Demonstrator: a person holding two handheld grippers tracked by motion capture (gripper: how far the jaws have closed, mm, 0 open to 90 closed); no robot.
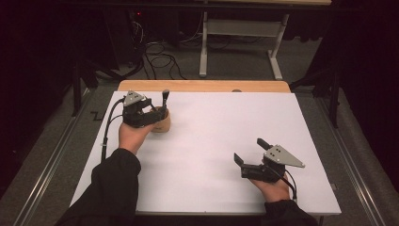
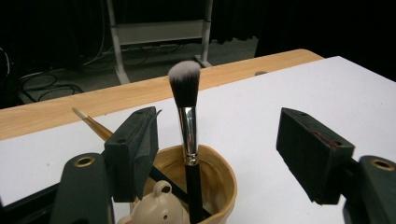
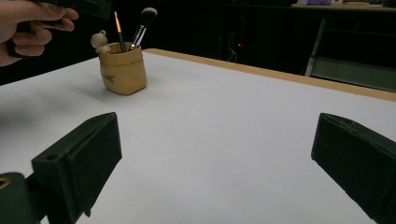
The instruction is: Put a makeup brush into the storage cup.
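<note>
Over the far left part of the white table, the person's left hand holds the left gripper just above a tan holder cup, the dark-sleeved forearm running back toward the near edge. The gripper is tipped forward and down over the cup. Its jaws stand well apart and grip nothing.

Seen along those jaws in the left gripper view, the cup's rim sits low between them, closer to the left jaw, which overlaps the rim's near left side. One makeup brush rises nearly upright from the cup, its black handle inside, silver ferrule and white-tipped bristles reaching up between the jaws, nearer the left jaw than the right; whether it touches that jaw I cannot tell. One thin paint brush leans out of the cup behind the left jaw, its pale tip pointing away to the left. One small bear figure sits on the cup's near rim, just below the left jaw.

Near the table's front right, the right hand holds the right gripper low over the sheet, pointing toward the far left. Its jaws are also spread wide with nothing between them. From this gripper the cup lies well ahead and to the left, with two brushes and the bear showing at its top.
</note>
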